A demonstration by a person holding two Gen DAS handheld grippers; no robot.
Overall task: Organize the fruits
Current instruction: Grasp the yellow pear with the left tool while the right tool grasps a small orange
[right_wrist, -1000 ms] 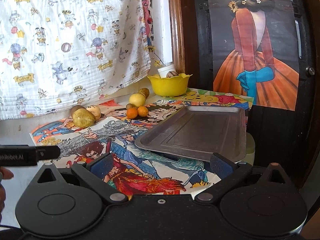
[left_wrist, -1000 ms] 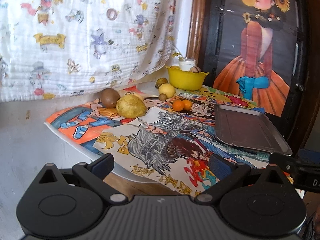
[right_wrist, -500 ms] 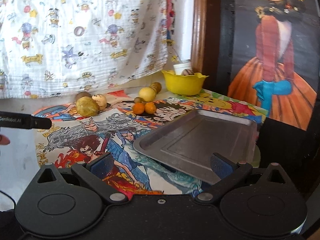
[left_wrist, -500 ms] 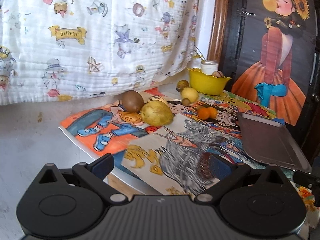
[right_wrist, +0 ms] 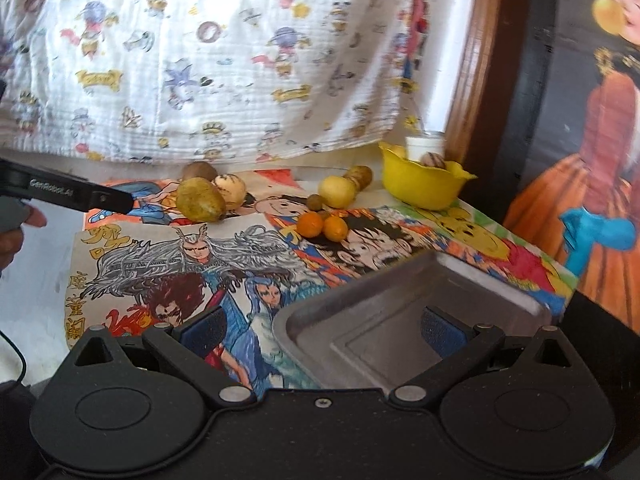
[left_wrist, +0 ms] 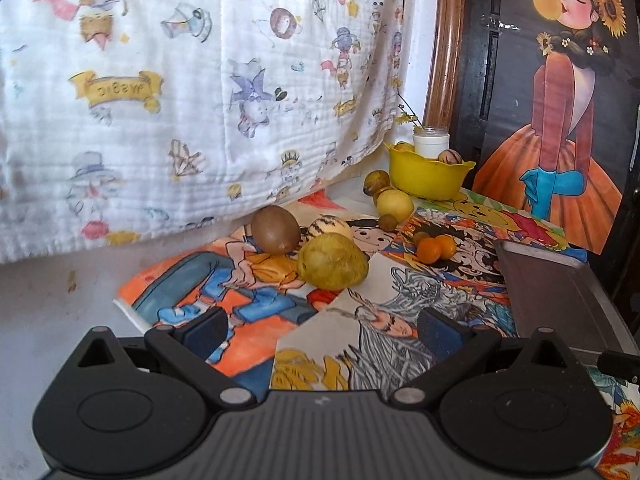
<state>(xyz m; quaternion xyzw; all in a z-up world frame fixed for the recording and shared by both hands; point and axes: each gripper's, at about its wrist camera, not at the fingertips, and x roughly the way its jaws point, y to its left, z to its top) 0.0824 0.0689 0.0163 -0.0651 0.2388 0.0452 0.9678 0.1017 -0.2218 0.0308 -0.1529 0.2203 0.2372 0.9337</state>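
Several fruits lie on the cartoon-print mats: a yellow-green pear (left_wrist: pixel 332 261) (right_wrist: pixel 201 200), a brown kiwi (left_wrist: pixel 275 230), a striped pale melon (left_wrist: pixel 326 226) (right_wrist: pixel 229 188), a yellow apple (left_wrist: pixel 395 203) (right_wrist: pixel 337 191) and two small oranges (left_wrist: pixel 436 247) (right_wrist: pixel 322 226). A metal tray (left_wrist: pixel 560 300) (right_wrist: pixel 400 312) lies at the right. My left gripper (left_wrist: pixel 322 326) is open and empty, short of the pear. My right gripper (right_wrist: pixel 322 328) is open and empty, over the tray's near left corner.
A yellow bowl (left_wrist: pixel 428 178) (right_wrist: pixel 424 186) holding fruit stands at the back with a white jar (left_wrist: pixel 431 141) behind it. A patterned white cloth (left_wrist: pixel 192 92) hangs along the back wall. A dark door with a painted girl (left_wrist: pixel 560 100) stands at the right.
My left gripper has moved forward and left toward the pear and kiwi. My right gripper has moved forward over the tray's near edge. Both stay open.
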